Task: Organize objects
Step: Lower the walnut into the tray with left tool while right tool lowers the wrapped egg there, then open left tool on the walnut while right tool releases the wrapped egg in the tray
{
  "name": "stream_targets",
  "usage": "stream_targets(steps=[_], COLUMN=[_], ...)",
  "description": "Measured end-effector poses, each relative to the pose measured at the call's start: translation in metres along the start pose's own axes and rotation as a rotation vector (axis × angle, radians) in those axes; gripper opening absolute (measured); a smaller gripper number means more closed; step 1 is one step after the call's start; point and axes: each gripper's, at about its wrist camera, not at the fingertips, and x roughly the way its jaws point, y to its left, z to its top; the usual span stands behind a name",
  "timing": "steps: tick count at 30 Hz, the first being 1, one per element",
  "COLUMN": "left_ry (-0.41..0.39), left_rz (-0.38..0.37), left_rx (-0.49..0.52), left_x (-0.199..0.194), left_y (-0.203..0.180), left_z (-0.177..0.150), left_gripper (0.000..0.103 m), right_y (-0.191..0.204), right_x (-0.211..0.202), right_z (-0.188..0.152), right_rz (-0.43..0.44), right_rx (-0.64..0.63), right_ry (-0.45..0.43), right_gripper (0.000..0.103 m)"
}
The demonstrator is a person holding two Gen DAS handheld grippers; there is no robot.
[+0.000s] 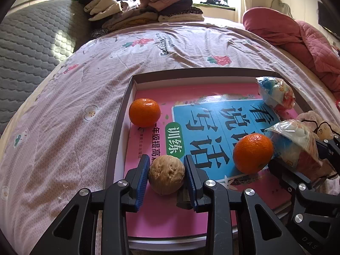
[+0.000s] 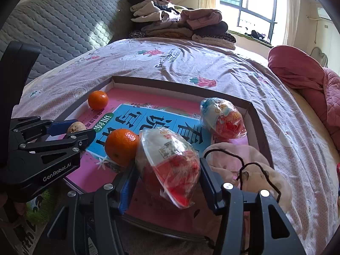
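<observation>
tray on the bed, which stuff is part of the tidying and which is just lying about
In the job: tray, walnut, two oranges, two wrapped toy eggs, pink book.
Lying about: folded clothes, red quilt, flowered bedspread.

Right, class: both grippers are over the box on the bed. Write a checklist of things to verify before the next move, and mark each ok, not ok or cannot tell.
1. Walnut sits between the left gripper pads: ok.
2. Wrapped toy egg sits between the right gripper pads: ok.
3. Walnut is resting on the book: cannot tell.
4. Near orange is clear of the held egg: not ok, they look to be touching.
5. Box has free room for setting things down: ok, bare book cover shows between the far orange and the second egg.
6. The two grippers are clear of each other: ok.
</observation>
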Motion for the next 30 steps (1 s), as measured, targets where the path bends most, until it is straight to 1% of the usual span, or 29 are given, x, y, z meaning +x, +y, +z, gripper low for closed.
stream_targets(steps=[10,13,18,20,24,30], left_ry=[0.016,0.024,0.032,0.040,0.042,0.017], left_rz=[-0.022,-0.024,-0.030,-0.047,-0.045,-0.047], left_rx=[-0.018,-0.024,-0.026,-0.034,-0.032,-0.053], left_x=[0.002,0.003,0.002,0.002,-0.001,-0.012], left_y=[0.005,0.006,0.007,0.009,0.010,0.012], left_z=[0.001,0.001,0.001,0.001,-0.001,-0.003], left_gripper=[0.034,0.040,0.047,0.054,0.055,0.063], right_y=[-0.002,-0.004,-0.004,-0.004,-0.004,-0.004], right_x=[0.001,0.001,0.001,0.001,-0.002,-0.009], right_z=[-0.001,-0.001,-0.001,-0.001,0.000,0.002], right_rz=[0.008,0.012,0.012,0.013,0.020,0.027], right_rx=[0.015,0.027,0.032,0.034,0.041,0.043], right_ry=[0.018,0.019,0.027,0.029,0.027,0.010], right_gripper=[0.056,0.056,0.056,0.056,0.056,0.056])
